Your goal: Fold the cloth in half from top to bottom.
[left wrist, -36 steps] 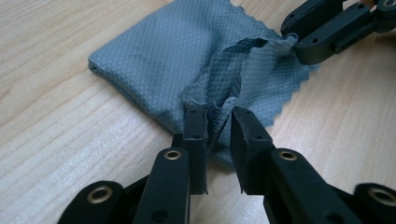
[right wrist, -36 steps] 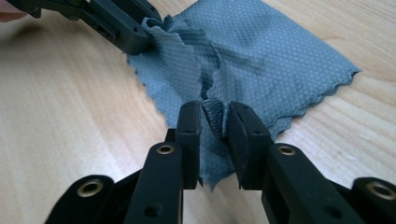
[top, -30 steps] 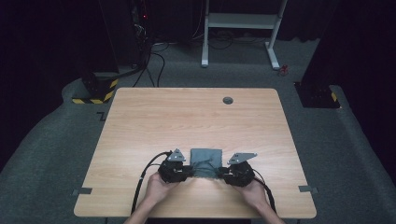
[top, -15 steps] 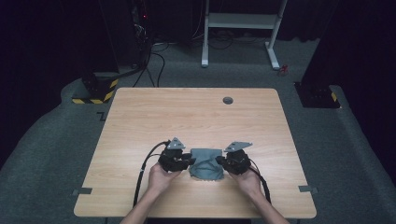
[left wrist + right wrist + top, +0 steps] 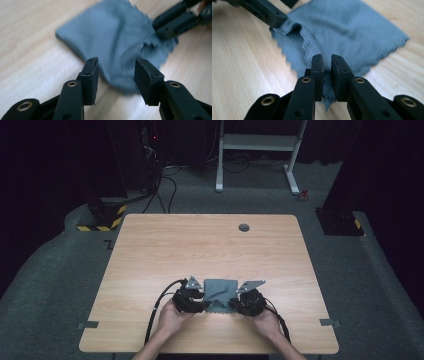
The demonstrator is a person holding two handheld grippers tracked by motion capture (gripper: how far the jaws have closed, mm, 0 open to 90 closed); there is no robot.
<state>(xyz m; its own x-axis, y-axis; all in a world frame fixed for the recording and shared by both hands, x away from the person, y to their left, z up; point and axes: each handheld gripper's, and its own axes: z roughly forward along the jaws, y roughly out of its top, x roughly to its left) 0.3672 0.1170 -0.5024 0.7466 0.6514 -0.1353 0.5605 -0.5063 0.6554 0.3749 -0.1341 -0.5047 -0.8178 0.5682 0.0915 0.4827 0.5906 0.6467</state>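
High view: a grey cloth (image 5: 220, 291) lay near the front edge of the wooden table (image 5: 210, 250), between two hand-held grippers.

Right gripper (image 5: 326, 65) was clenched on a corner of the cloth, jaws pinching the fabric; left gripper (image 5: 115, 72) stood released, jaws spread over the cloth's near edge without gripping it. Fine-ribbed, thin fabric with pinked zigzag edges, rumpled into a ridge near one corner. Pale wood-grain tabletop, rounded corners, with a small round grommet (image 5: 244, 227) near the far edge, well apart. Nothing blocked the cloth. Black cables trailed off the front edge.
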